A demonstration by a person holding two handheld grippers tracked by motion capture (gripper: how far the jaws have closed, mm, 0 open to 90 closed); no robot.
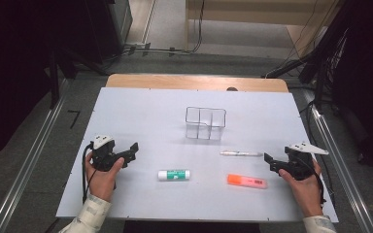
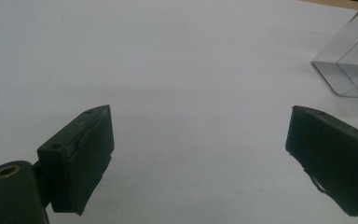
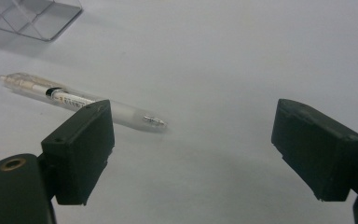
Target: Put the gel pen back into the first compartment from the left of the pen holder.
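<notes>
A clear plastic organiser box (image 1: 205, 123) with compartments stands at the middle of the white table (image 1: 141, 107); its corner shows in the left gripper view (image 2: 349, 65) and the right gripper view (image 3: 32, 16). In front of it lie a clear pen (image 1: 240, 153), a white glue stick with green label (image 1: 174, 174) and an orange highlighter (image 1: 246, 181). My left gripper (image 1: 132, 153) rests at the left, open and holding nothing. My right gripper (image 1: 270, 162) rests at the right, open, with the pen (image 3: 81, 102) just ahead of its left jaw.
The white board lies on a wooden table whose edge (image 1: 194, 81) shows at the back. Metal rails (image 1: 29, 160) run along both sides on the floor. Dark stands and cables (image 1: 315, 58) are behind the table.
</notes>
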